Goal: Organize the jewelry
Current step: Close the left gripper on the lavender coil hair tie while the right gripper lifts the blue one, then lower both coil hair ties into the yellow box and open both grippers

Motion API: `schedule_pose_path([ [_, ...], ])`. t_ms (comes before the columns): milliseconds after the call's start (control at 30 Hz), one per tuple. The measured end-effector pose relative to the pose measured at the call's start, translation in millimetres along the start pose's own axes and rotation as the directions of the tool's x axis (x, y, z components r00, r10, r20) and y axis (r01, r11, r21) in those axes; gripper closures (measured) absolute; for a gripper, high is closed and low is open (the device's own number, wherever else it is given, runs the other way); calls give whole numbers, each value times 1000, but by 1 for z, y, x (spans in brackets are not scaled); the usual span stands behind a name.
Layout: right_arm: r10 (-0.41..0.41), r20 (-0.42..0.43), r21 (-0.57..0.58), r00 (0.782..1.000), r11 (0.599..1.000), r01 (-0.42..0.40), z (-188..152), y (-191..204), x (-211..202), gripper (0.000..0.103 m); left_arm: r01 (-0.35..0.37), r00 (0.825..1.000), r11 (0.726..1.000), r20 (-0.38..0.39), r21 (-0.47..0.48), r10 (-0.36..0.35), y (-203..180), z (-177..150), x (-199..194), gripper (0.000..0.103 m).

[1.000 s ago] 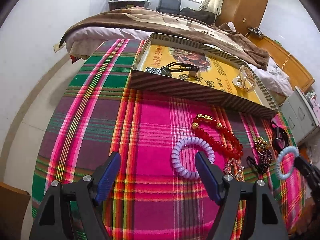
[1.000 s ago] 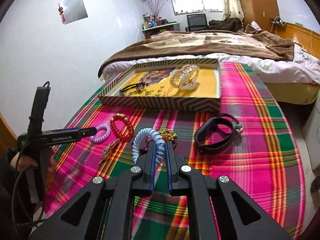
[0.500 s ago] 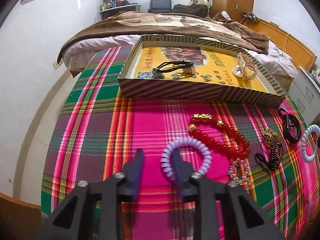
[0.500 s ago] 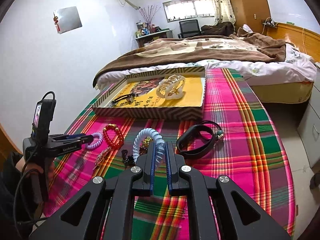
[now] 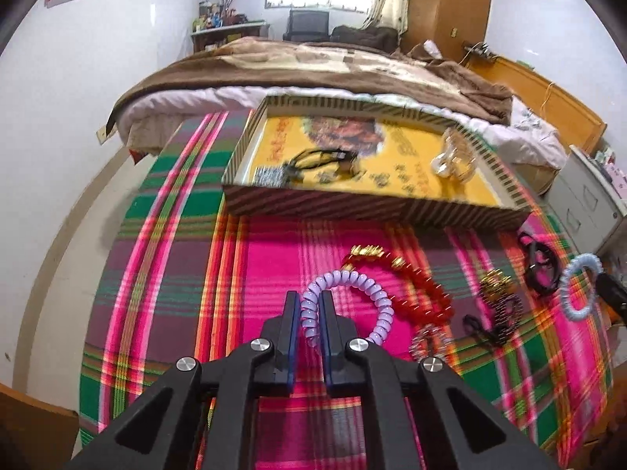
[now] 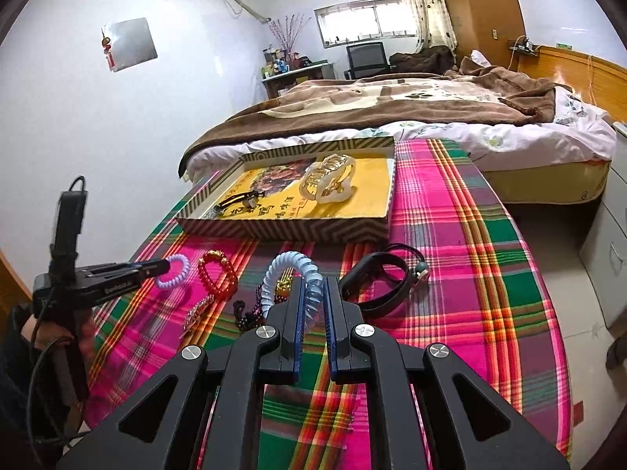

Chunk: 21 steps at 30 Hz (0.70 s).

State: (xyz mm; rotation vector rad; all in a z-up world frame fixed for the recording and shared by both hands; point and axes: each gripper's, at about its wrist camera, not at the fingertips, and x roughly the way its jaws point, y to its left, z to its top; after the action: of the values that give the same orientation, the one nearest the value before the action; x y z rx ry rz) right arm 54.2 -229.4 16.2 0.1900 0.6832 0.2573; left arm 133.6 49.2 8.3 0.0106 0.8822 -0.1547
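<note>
My left gripper [image 5: 309, 303] is shut on a lilac spiral hair tie [image 5: 376, 297], lifted just off the plaid cloth; the same tie [image 6: 174, 272] shows in the right wrist view at the left gripper's tip. My right gripper [image 6: 313, 288] is shut on a pale blue spiral hair tie [image 6: 284, 268], seen far right as the blue tie [image 5: 580, 290]. A red bead bracelet [image 5: 419, 286] with gold charms lies beside the lilac tie. The striped box lid [image 5: 376, 205] with a yellow inside holds a black cord bracelet [image 5: 321, 158] and a clear hair claw [image 6: 327, 180].
On the cloth lie a sparkly hair clip [image 5: 429, 342], dark bead strands with a gold piece [image 5: 497, 301] and a black wristband [image 6: 376, 278]. A bed [image 6: 411, 102] stands behind the table, a grey cabinet [image 5: 588, 203] to the right. A hand [image 6: 58, 337] holds the left gripper's handle.
The left gripper's jaws closed from wide apart onto the lilac hair tie and lifted it slightly. The right gripper kept its hold on the blue tie with little movement.
</note>
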Motion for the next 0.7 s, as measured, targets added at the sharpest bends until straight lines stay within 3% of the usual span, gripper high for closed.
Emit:
schedule_pose_path([
  [400,-15,20,0,1000,1000,15,37,-4,5,94,40,995,999,89,23,-42,-9,46,-24,94],
  [700,-72,6,-5,997,997,73,75,-15,35,94,81,988,997,127,18,-82,-14,97,-7,94],
])
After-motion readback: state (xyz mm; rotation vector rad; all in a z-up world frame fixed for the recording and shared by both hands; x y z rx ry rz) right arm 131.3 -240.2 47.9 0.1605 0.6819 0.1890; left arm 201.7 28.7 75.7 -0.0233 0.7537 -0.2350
